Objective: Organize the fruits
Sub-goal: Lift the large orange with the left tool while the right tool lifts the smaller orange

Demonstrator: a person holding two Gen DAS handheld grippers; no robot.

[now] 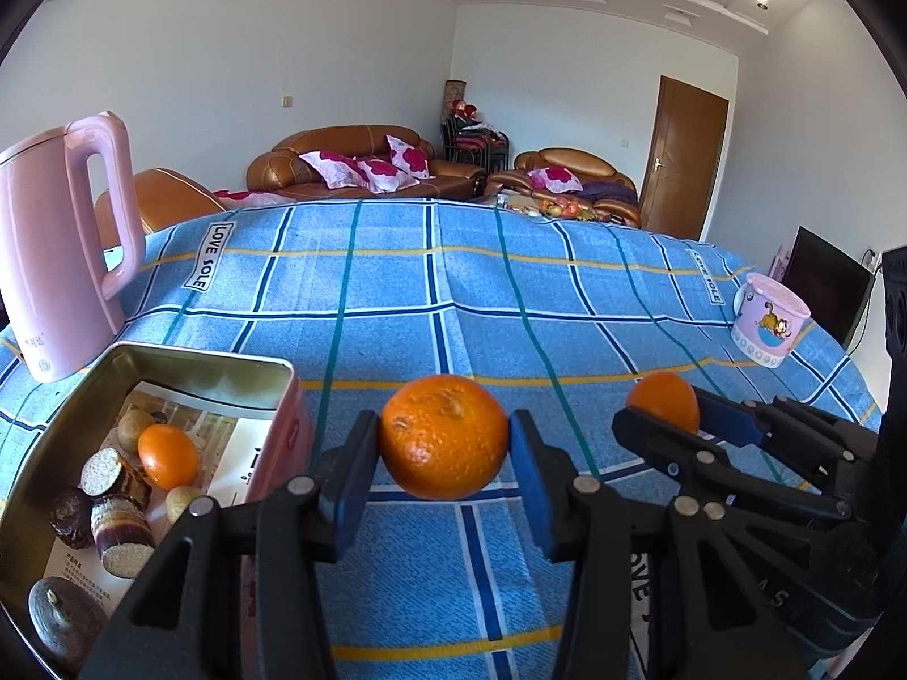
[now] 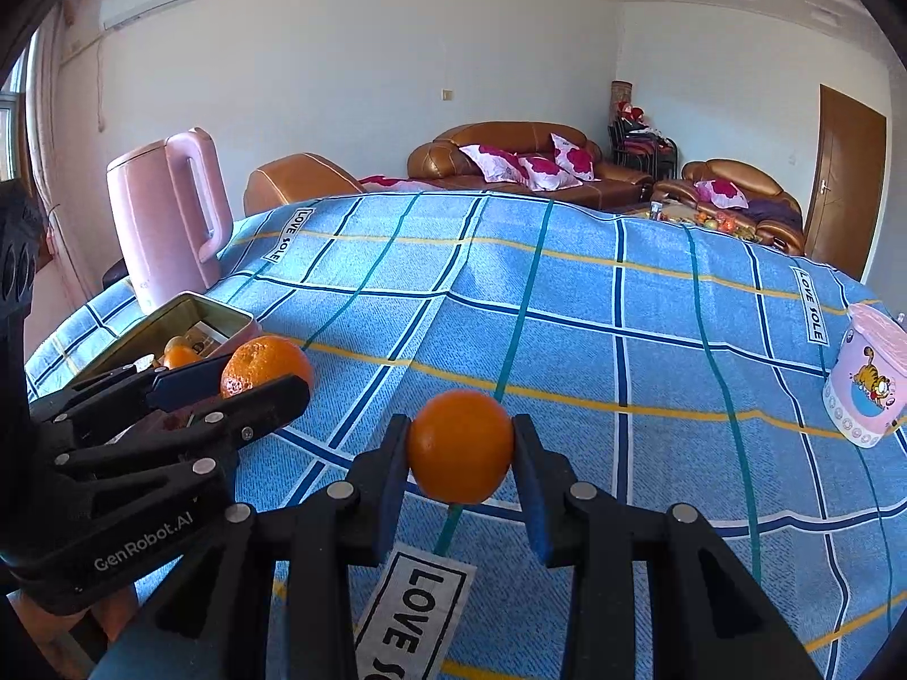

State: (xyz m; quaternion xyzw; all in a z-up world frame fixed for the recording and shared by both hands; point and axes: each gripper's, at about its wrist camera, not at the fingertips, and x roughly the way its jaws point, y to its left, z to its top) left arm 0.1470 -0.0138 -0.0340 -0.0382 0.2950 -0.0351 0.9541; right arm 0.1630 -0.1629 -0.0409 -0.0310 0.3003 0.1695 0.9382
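Left gripper (image 1: 445,442) pinching mandarin (image 1: 444,435), right gripper (image 2: 460,447) pinching orange (image 2: 460,445), tin (image 1: 286,425) at left.

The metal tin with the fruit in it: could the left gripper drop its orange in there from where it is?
Probably yes. The left gripper holds its orange just right of the open tin, with nothing between them.

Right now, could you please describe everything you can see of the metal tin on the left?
The metal tin is an open rectangular box with rounded corners, dull silvery inside and pink outside. It sits flat on the blue checked cloth, just in front of the pink kettle. Printed paper lines its floor, carrying one orange and several brown pieces.
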